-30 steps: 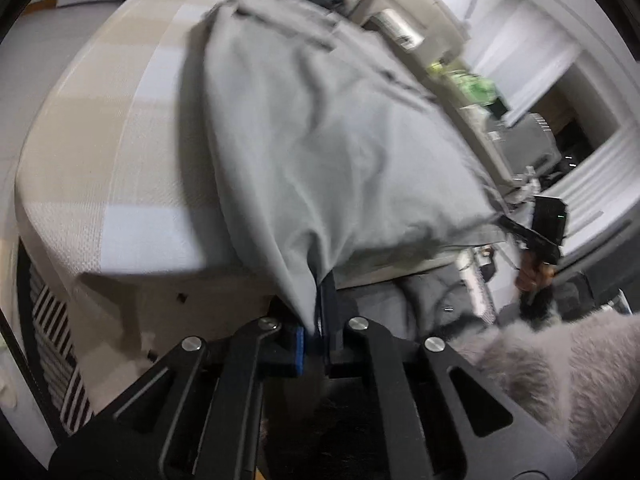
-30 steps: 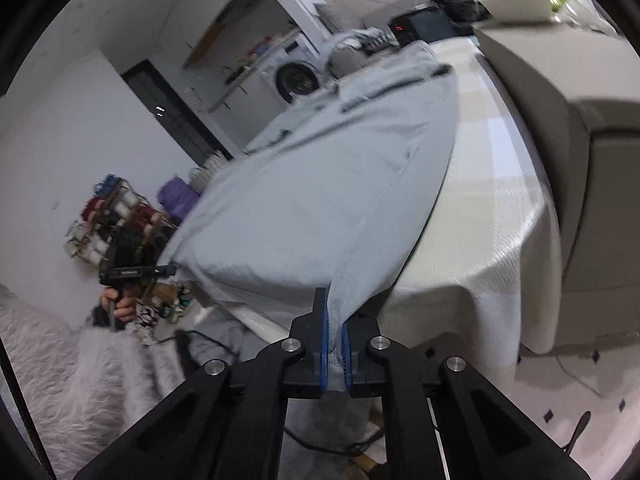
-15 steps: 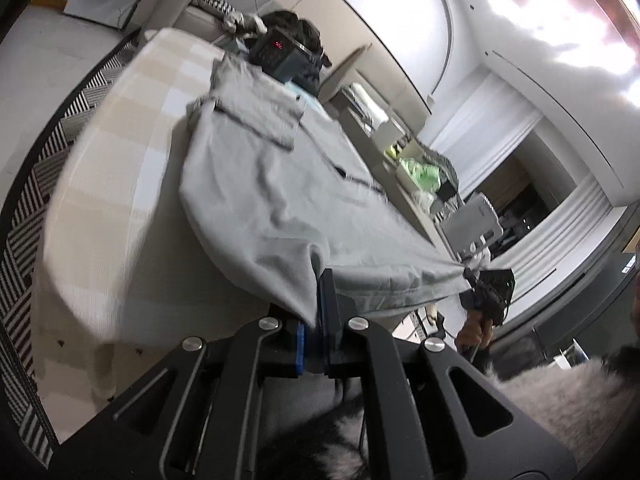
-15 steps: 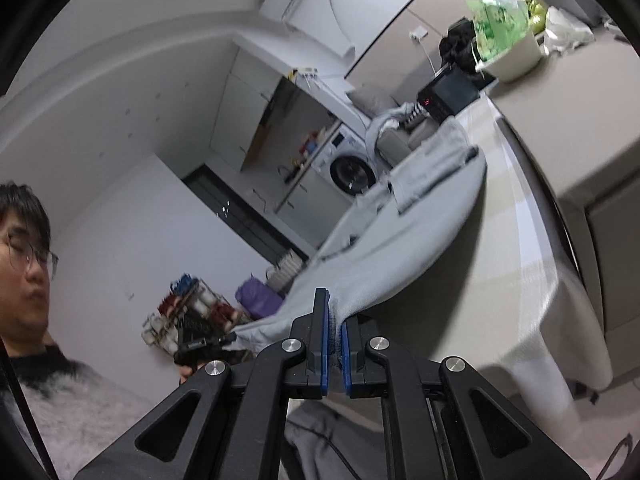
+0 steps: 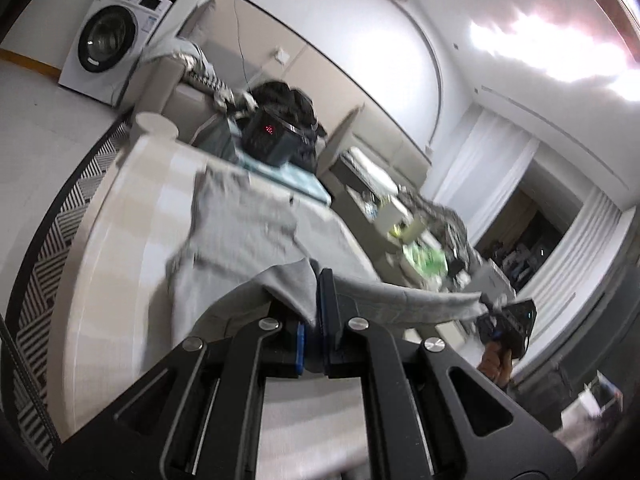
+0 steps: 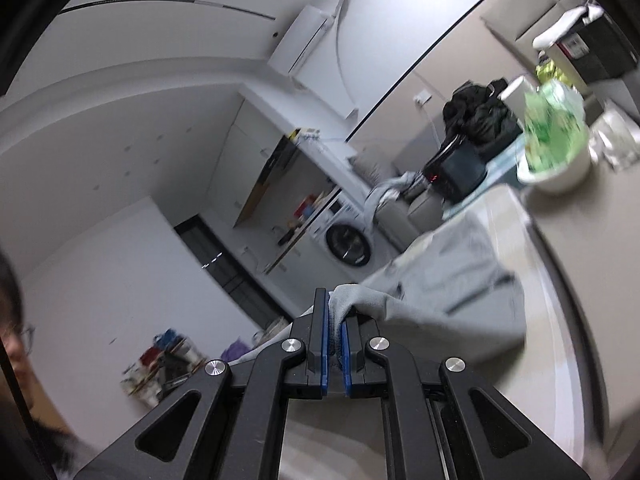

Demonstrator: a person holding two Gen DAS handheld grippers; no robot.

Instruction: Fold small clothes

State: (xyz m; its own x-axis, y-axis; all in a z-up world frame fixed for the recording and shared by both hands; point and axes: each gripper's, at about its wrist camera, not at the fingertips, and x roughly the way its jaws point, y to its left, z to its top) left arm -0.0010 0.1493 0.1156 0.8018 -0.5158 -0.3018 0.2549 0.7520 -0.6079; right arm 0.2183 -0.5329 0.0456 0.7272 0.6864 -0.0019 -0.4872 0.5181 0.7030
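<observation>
Grey garment [image 5: 248, 232] lies partly on the checked desk [image 5: 132, 216] in front of the black box [image 5: 276, 136], its near edge pinched in the closed left claw [image 5: 314, 320] and closed right claw [image 6: 334, 336].

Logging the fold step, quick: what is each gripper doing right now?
Left gripper: shut on the grey garment.
Right gripper: shut on the same grey garment's edge.

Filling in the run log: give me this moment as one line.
left gripper: shut on grey garment | right gripper: shut on same garment | near edge raised off table | fold unfinished
</observation>
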